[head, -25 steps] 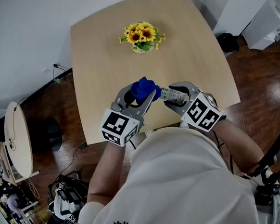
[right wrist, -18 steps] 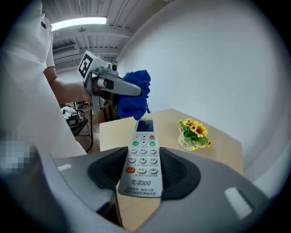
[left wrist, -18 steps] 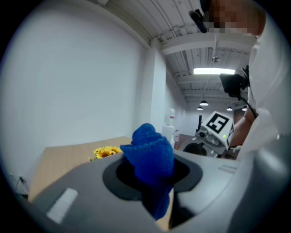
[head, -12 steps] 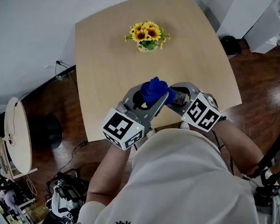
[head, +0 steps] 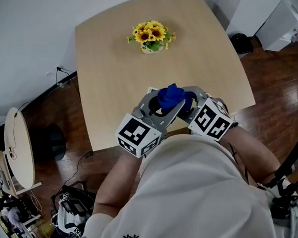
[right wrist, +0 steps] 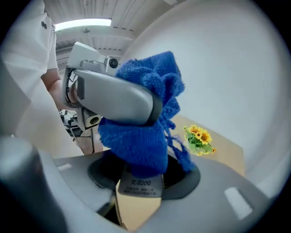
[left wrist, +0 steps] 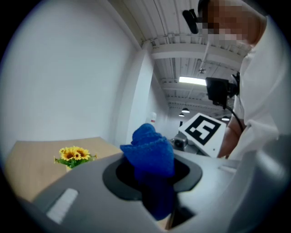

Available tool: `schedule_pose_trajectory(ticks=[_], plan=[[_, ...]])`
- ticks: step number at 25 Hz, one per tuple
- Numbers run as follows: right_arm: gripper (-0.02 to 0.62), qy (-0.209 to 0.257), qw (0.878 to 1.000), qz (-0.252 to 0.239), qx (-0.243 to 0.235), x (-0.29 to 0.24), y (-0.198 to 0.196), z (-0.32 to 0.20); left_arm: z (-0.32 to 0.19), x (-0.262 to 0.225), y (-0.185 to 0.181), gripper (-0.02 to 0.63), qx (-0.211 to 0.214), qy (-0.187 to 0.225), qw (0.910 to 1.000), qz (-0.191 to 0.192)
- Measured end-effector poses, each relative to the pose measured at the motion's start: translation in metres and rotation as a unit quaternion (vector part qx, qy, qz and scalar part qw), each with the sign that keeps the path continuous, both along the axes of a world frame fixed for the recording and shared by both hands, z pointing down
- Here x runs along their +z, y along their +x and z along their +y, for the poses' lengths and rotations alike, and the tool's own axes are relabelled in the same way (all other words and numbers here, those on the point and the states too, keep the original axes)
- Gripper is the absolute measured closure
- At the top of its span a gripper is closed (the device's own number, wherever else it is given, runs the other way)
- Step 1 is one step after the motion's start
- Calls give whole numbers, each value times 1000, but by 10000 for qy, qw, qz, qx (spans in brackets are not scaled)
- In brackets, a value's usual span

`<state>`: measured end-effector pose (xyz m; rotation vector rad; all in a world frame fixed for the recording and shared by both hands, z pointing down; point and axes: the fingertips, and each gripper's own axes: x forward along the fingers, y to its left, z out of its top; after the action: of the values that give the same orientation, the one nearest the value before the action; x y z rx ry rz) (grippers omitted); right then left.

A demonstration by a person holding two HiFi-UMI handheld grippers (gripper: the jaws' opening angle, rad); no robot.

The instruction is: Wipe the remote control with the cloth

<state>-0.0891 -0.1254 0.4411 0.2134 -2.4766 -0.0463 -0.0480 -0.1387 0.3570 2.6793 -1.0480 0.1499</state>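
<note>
My left gripper is shut on a bunched blue cloth, which sticks up between its jaws. The right gripper is shut on the remote control, gripped by one end. In the head view the cloth hides the remote. In the right gripper view the remote control shows end-on with a printed label, and the cloth presses down on it. Both grippers meet above the near edge of the light wooden table, just in front of the person's body.
A small vase of sunflowers stands at the far side of the table. The right gripper's marker cube is close beside the cloth. Dark wood floor surrounds the table, with clutter at the lower left.
The left gripper has carried the cloth to the right along the remote, which showed beside the cloth a second ago and is now covered. The right gripper has barely moved.
</note>
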Motion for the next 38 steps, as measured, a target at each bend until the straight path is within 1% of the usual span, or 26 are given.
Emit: schedule_pose_trajectory(ticks=[5, 10, 14, 16, 17, 19, 22, 24, 26, 28, 32, 35, 38], plan=[[377, -29, 9999, 24, 108, 2, 7, -4, -5, 6, -31, 462, -316, 21, 9993, -204], [377, -134, 9997, 5, 212, 8, 15, -4, -11, 10, -66, 462, -711, 40, 9968, -376], [377, -125, 9996, 55, 265, 8, 19, -8, -16, 10, -92, 462, -1000, 29, 9942, -399], [377, -159, 9994, 47, 295, 9, 18, -9, -16, 5, -98, 462, -1087, 39, 9936, -301], [377, -173, 9994, 42, 299, 9, 18, -8, -15, 0, -97, 462, -1090, 45, 9938, -219], [377, -173, 9994, 38, 281, 8, 15, -8, -10, -17, -83, 462, -977, 54, 9952, -60], [377, -119, 9997, 24, 200, 4, 8, -6, 0, -34, -41, 462, -497, 46, 9984, 260], [377, -124, 9998, -30, 136, 2, 2, -2, 7, -35, -12, 462, -137, 0, 9990, 426], [377, -82, 9999, -44, 66, -2, -4, 1, 10, -28, 9, 462, 143, -14, 9987, 497], [377, -29, 10000, -38, 10, -5, -8, 1, 10, -20, 18, 462, 242, -14, 9988, 437], [377, -24, 10000, -53, 21, -4, -5, 3, 6, -6, 6, 462, 98, -4, 9999, 58], [377, -71, 9999, -20, 90, 1, 1, 2, 3, 3, -16, 462, -114, -5, 9998, -180], [377, -79, 9998, 38, 155, 6, 8, 0, 0, 15, -43, 462, -417, -79, 9985, -360]])
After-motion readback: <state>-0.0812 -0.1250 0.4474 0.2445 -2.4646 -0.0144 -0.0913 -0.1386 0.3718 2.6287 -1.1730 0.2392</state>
